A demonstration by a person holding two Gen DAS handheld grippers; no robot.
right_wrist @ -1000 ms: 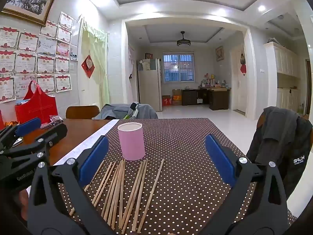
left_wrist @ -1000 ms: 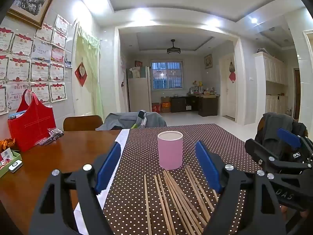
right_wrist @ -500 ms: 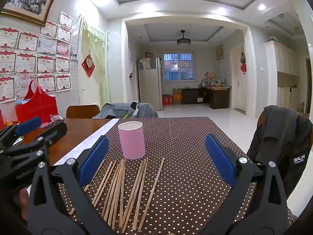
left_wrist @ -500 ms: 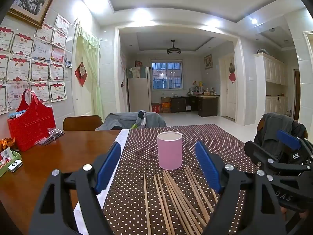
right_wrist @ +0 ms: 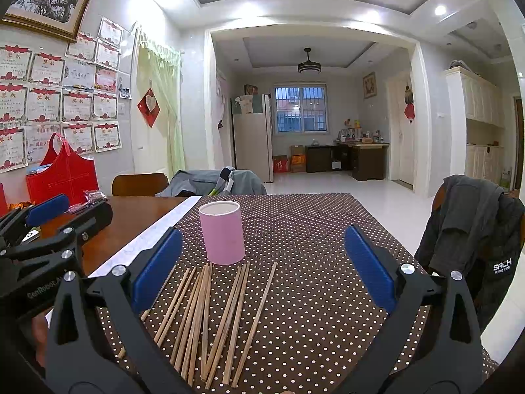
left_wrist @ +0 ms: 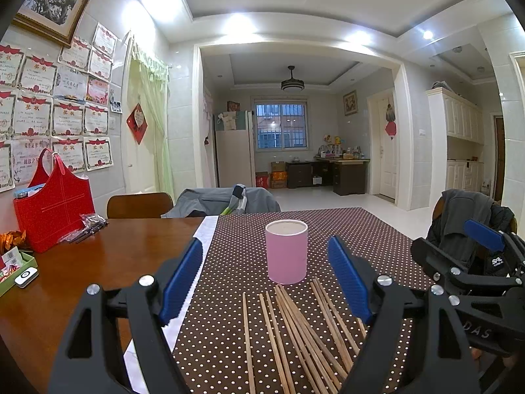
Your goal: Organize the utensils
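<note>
I hold my left gripper (left_wrist: 267, 280) and right gripper (right_wrist: 262, 267) level, jaws spread wide and empty, above the chopsticks (right_wrist: 210, 315) before the pink cup (right_wrist: 222, 232).

The pink cup (left_wrist: 286, 251) stands upright just beyond the loose chopsticks (right_wrist: 210, 315), blocking the straight path forward over the dotted tablecloth (right_wrist: 311, 229). Cloth to the right of the cup and chopsticks lies bare and passable. On the left, bare wooden tabletop (left_wrist: 98, 262) stretches to a red bag (left_wrist: 52, 203) by the wall.
</note>
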